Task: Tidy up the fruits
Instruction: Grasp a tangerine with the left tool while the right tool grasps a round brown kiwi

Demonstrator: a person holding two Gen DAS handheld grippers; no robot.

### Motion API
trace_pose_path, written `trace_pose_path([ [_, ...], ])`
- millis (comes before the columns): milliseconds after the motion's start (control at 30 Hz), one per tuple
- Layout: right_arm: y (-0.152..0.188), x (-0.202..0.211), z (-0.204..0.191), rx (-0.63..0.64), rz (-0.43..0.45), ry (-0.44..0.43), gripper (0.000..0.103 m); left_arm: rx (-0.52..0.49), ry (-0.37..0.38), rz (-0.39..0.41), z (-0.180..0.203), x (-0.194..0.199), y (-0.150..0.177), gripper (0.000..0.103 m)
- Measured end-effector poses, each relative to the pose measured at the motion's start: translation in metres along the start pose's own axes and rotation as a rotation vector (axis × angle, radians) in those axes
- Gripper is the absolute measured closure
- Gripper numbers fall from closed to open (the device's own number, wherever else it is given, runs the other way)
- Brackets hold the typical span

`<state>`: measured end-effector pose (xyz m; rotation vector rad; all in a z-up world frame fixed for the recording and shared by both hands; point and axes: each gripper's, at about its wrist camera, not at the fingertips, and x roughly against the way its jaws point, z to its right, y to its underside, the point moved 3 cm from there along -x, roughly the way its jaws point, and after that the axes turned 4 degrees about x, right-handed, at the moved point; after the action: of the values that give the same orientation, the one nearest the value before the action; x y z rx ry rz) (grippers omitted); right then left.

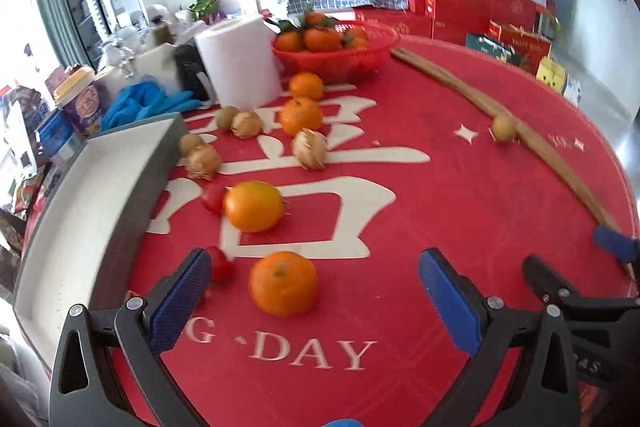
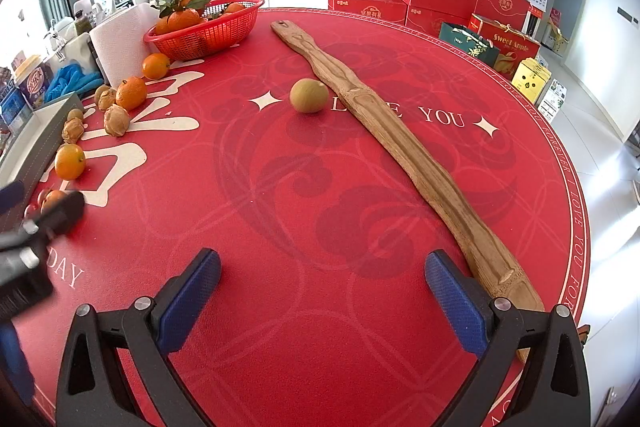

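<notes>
Both tongs stand wide and hold nothing. The left gripper frames a mandarin low in the left wrist view, a cherry tomato touching its left pad. More mandarins and husked fruits trail toward the red basket at upper centre. The right gripper faces a green-brown round fruit just beside the wooden stick, mid-frame.

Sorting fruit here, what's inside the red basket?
The basket holds leafy oranges piled above its rim. Whatever lies beneath them is hidden by the top fruit and the mesh wall.
</notes>
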<state>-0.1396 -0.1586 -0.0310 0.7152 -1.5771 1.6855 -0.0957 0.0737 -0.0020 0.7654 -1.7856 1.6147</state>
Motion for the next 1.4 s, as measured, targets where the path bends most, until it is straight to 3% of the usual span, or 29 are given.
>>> trace_pose_path([
  [200, 0.001, 0.0, -0.002, 0.012, 0.001, -0.008, 0.001, -0.003, 0.025, -0.049, 0.009, -0.022, -0.002, 0.0],
  [267, 0.0, -0.001, -0.001, 0.013, 0.0, -0.008, 0.001, 0.015, 0.027, -0.055, 0.008, -0.023, -0.003, 0.001],
  [367, 0.001, -0.001, -0.002, 0.013, 0.001, -0.008, 0.001, 0.083, 0.088, -0.086, -0.002, -0.031, -0.004, 0.0],
  [467, 0.001, -0.001, -0.001, 0.014, 0.001, -0.009, 0.001, 0.08, 0.078, -0.103, -0.003, -0.032, -0.005, 0.001],
  [533, 0.0, -0.001, -0.002, 0.019, 0.0, -0.014, 0.001, 0.073, 0.091, -0.092, -0.001, -0.028, -0.004, 0.009],
  [567, 0.0, -0.001, -0.002, 0.024, -0.002, -0.018, 0.001, 0.06, 0.09, -0.079, 0.0, -0.024, -0.003, 0.019],
  [633, -0.001, -0.002, -0.002, 0.032, -0.005, -0.025, 0.001, 0.044, 0.114, -0.066, 0.0, -0.019, -0.003, 0.055],
  [667, -0.002, -0.003, -0.002, 0.036, -0.011, -0.035, 0.001, 0.038, 0.118, -0.06, 0.0, -0.017, -0.003, 0.064],
  [800, -0.021, -0.005, -0.001, 0.026, 0.0, -0.109, 0.001, 0.065, 0.17, -0.072, -0.01, -0.014, -0.003, 0.065],
  [933, -0.053, -0.011, -0.005, 0.053, 0.035, -0.105, 0.001, 0.082, 0.196, -0.044, -0.02, -0.002, -0.004, 0.065],
  [1133, -0.093, -0.049, -0.014, 0.079, 0.013, -0.07, 0.002, 0.103, 0.211, 0.023, -0.041, 0.024, -0.007, 0.065],
  [1200, -0.099, -0.059, -0.018, 0.085, -0.005, -0.073, 0.033, 0.114, 0.208, 0.039, -0.049, 0.031, -0.008, 0.065],
  [1333, -0.097, -0.068, -0.025, 0.095, -0.004, -0.066, 0.055, 0.13, 0.192, 0.068, -0.067, 0.042, -0.007, 0.065],
  [1367, -0.096, -0.067, -0.025, 0.096, 0.0, -0.071, 0.074, 0.136, 0.185, 0.075, -0.072, 0.045, -0.007, 0.065],
  [1400, -0.095, -0.067, -0.025, 0.088, -0.002, -0.094, 0.073, 0.141, 0.183, 0.079, -0.076, 0.046, -0.007, 0.065],
])
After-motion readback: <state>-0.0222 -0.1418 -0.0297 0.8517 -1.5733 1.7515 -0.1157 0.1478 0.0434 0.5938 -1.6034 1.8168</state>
